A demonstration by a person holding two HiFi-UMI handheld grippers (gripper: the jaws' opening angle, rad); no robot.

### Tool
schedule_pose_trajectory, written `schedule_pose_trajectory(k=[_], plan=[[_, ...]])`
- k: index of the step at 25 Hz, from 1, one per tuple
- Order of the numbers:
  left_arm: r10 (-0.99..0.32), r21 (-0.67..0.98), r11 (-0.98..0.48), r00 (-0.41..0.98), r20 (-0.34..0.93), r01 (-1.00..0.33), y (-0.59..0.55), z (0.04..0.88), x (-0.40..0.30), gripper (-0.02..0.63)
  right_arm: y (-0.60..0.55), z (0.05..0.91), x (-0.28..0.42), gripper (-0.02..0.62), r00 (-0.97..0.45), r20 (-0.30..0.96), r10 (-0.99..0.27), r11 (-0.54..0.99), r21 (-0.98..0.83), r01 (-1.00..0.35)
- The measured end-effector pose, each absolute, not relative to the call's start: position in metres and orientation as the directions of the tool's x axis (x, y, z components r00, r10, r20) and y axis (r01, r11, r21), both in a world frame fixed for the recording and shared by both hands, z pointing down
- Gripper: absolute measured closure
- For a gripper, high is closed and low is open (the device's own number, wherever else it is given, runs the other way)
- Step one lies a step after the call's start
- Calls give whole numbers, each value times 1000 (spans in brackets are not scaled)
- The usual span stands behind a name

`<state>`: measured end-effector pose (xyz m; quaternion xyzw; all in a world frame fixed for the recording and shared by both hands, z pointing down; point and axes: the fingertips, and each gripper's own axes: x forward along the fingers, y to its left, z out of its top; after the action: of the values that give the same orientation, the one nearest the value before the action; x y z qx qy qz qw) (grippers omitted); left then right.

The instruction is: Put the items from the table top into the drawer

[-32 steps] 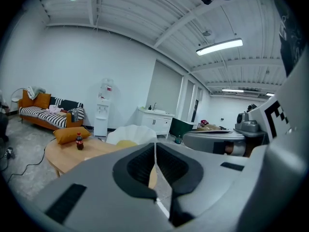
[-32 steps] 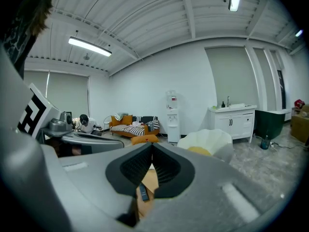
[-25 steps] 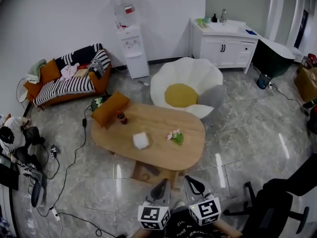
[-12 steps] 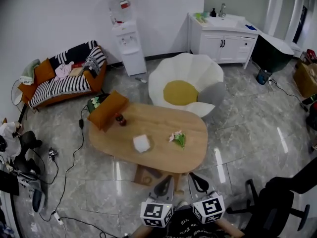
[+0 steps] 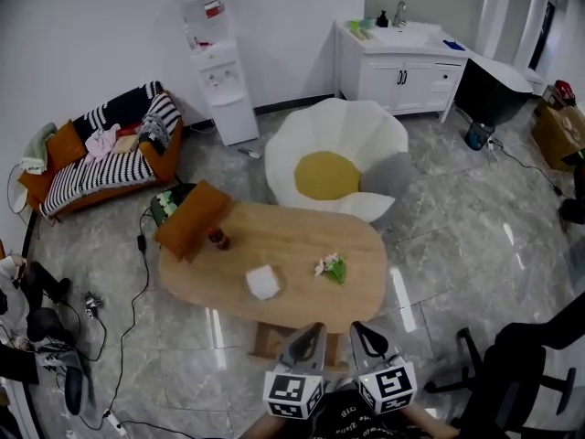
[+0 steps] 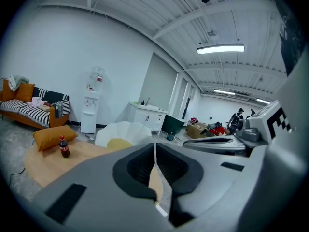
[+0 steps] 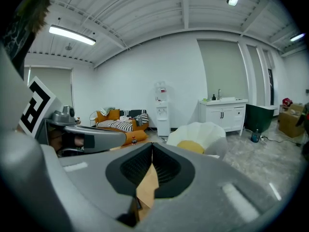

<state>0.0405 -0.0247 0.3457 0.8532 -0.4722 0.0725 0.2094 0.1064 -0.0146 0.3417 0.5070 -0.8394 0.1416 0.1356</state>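
The left gripper (image 5: 308,338) and the right gripper (image 5: 364,335) are nearest, side by side at the bottom of the head view. They point at the wooden bench (image 5: 292,236). Each gripper view shows its own jaws pressed tight together. They hold nothing, and only a thin strip of brown wood shows past them.

Just under the tips, a wooden drawer (image 5: 265,338) sticks out from the near edge of the bench. It is partly hidden.

Only the head view shows the white box (image 5: 262,283) and the little flowers (image 5: 330,266) lying on the bench. In the gripper views the jaws cover them. The cola bottle (image 5: 218,238) stands at the far left of the bench, next to an orange cushion (image 5: 190,218). The left gripper view shows these two as well.

Farther off is a white flower chair (image 5: 334,167). By the wall are a striped sofa (image 5: 101,154), a water cooler (image 5: 215,62) and a white cabinet (image 5: 402,58). Only the left gripper view shows a person (image 6: 240,116) far away on the right.
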Motion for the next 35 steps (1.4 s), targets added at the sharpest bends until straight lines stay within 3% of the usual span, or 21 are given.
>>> schedule_pose_trajectory(k=[25,31,35], plan=[[-640,297,-625,691,337,-722,-130,364,7,586,-118,364,63,586,-254,421,-871,254,-57,-966],[-642,294,-608,675,365,-737,-141,379,9,586,-130,376,68,547,-264,441,-857,255,-81,-963],[-643,291,-599,664,381,-746,-149,391,16,586,-140,388,73,473,-296,467,-834,285,-94,-954]])
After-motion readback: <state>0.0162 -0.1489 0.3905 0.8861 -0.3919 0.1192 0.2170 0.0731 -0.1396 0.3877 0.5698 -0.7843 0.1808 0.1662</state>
